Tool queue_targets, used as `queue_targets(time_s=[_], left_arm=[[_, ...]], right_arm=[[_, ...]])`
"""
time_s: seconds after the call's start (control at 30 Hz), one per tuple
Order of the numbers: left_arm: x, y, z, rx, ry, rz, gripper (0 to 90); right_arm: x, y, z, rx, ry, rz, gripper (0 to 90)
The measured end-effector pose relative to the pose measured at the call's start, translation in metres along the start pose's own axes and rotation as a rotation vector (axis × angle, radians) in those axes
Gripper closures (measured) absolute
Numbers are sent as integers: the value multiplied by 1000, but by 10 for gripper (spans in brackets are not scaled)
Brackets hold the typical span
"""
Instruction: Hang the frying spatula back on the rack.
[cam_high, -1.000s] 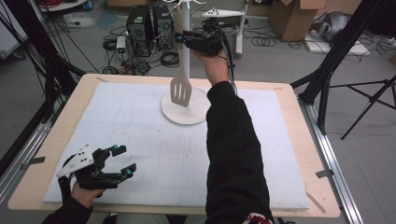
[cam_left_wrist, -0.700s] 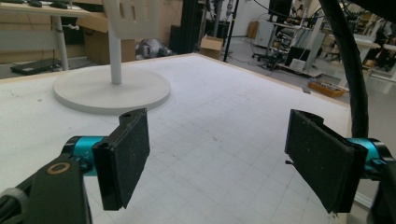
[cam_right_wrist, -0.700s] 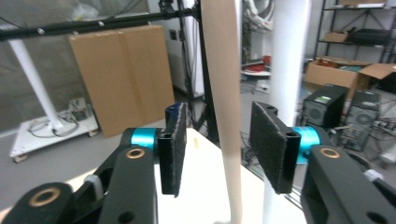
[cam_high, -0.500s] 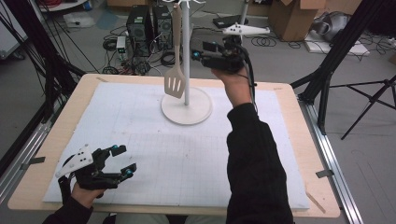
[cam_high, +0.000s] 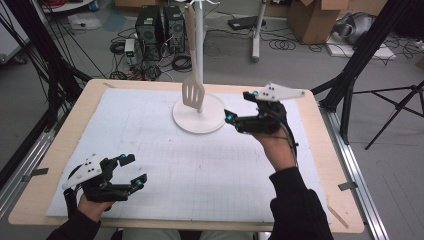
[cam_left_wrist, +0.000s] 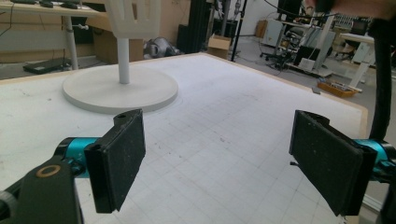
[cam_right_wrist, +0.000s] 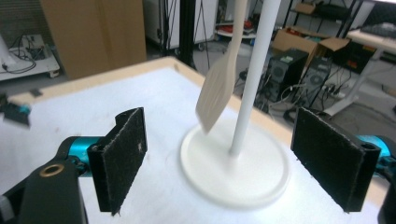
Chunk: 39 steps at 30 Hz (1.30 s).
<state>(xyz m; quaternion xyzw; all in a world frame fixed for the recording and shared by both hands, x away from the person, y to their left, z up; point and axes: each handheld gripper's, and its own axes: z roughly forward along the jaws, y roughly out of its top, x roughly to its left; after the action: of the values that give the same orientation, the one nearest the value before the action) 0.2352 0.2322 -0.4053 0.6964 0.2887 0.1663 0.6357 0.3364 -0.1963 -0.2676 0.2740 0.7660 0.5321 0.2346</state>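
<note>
One spatula hung on a rack, two grippers standing free of it.

Item: pale slotted spatula (cam_high: 192, 92), hanging by its handle from the top of the white stand (cam_high: 199, 114) at the far middle of the table (cam_high: 320, 165), blade clear above the round base, so that it dangles free beside the pole and touches nothing below. Right gripper (cam_high: 239, 109): just beside the base on its right, jaws just opened wide with nothing between them; in the right gripper view the spatula (cam_right_wrist: 217, 91) hangs ahead, apart from both pads, which suggests a finished hanging. Left gripper (cam_high: 131, 170): near corner of the white mat, released, empty, parked well apart from the rack, presumably to stay out of the way.
</note>
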Motion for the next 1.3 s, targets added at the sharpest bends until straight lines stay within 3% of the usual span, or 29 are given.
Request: queue_targets(time_s=[0.07, 0.1, 0.13, 0.2, 0.23, 0.33, 0.43, 0.6, 0.77, 0.93, 1.3], left_arm=[[1, 0, 0, -1, 2, -1, 188], [2, 0, 0, -3, 0, -2, 192], [3, 0, 0, -6, 6, 1, 192], [3, 0, 0, -14, 9, 1, 190], [4, 0, 0, -14, 12, 3, 190], [5, -2, 2, -10, 13, 4, 189], [5, -3, 3, -4, 17, 5, 189], [6, -2, 3, -16, 25, -7, 191], [5, -2, -1, -22, 30, -4, 193], [4, -2, -1, -18, 29, -1, 193], [-1, -4, 3, -14, 13, -9, 195]], right_arm=[[5, -20, -7, 20, -12, 4, 164], [9, -39, -13, 26, -17, 1, 163], [9, -39, -13, 26, -17, 1, 163], [17, -65, -22, 32, -29, 0, 159], [17, -65, -22, 32, -29, 0, 159], [23, -93, -31, 35, -46, -15, 158], [30, -123, -43, 12, -62, 30, 158], [34, -137, -49, 25, -65, 27, 158], [37, -141, -55, 2, -50, 39, 158], [39, -145, -54, 14, -63, 49, 158], [35, -146, -58, -11, -97, 67, 158]])
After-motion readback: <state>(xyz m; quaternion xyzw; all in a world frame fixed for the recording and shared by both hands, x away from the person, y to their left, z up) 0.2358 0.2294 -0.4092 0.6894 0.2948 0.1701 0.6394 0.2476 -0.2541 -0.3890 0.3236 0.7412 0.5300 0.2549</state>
